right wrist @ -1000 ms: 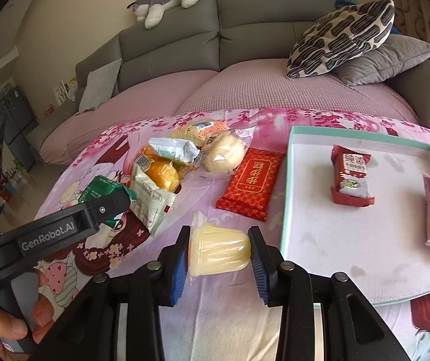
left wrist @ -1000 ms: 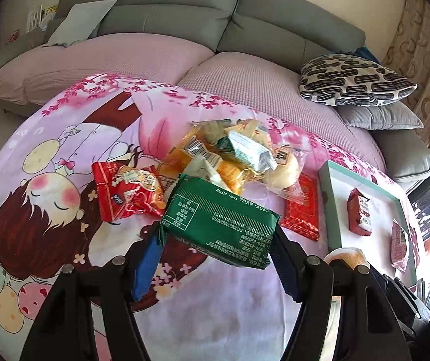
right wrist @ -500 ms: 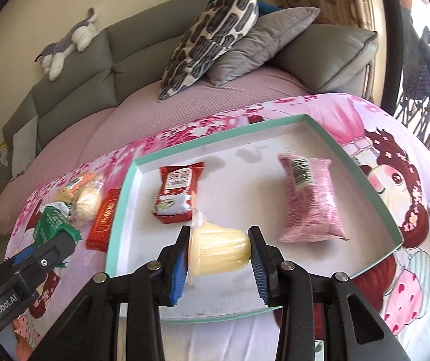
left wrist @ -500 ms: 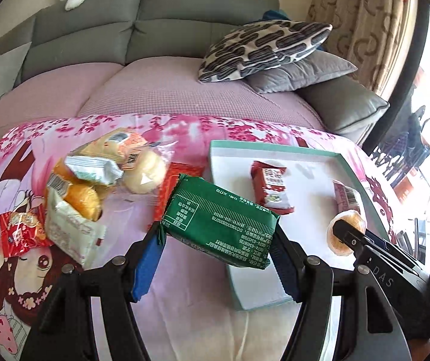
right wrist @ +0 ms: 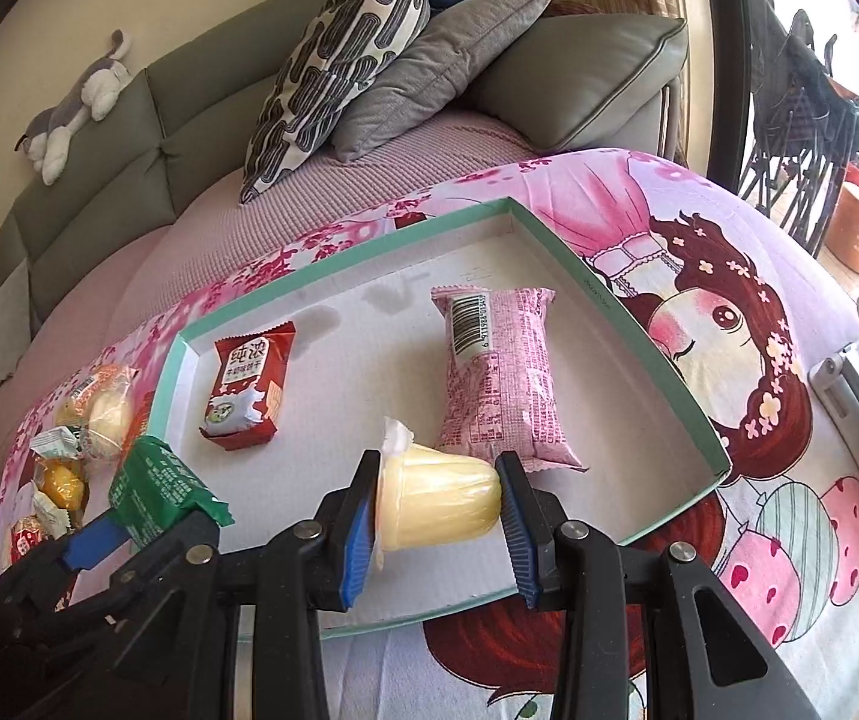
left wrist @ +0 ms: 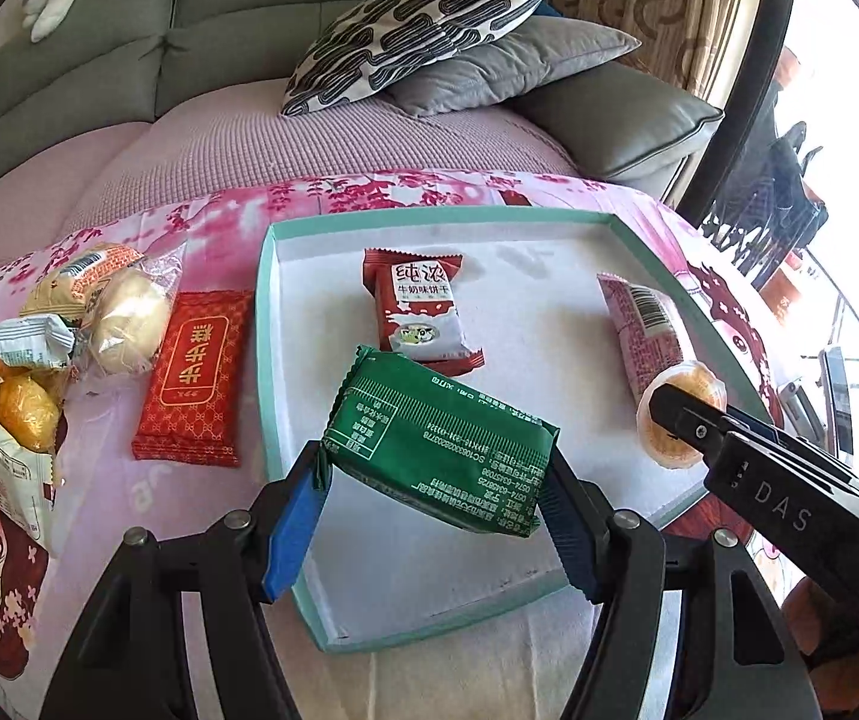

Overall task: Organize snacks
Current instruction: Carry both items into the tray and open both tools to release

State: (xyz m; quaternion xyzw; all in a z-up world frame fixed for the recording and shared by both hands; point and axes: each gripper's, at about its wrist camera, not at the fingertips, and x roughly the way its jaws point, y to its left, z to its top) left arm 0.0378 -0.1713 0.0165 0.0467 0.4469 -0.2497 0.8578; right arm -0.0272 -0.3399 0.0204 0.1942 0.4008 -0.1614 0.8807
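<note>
while the green packet (left wrist: 438,450) sits crosswise between our left gripper's (left wrist: 435,480) blue pads, pinched at both ends, it hangs over the near left part of the tray (left wrist: 265,324). our right gripper (right wrist: 438,495) pinches a yellow jelly cup (right wrist: 441,498) on its side, lid toward the left pad, above the tray's near half, just in front of the pink packet (right wrist: 498,378). that pink packet lies inside the tray on the right, and a red biscuit packet (left wrist: 420,309) lies in the tray's middle, just beyond the green packet. outside the tray's left wall, on the pink cartoon cloth (left wrist: 201,510), a flat red packet (left wrist: 195,378) rests near a heap of snacks (left wrist: 63,348). behind the table stands a sofa (left wrist: 249,120) with a patterned cushion (left wrist: 423,30).
</note>
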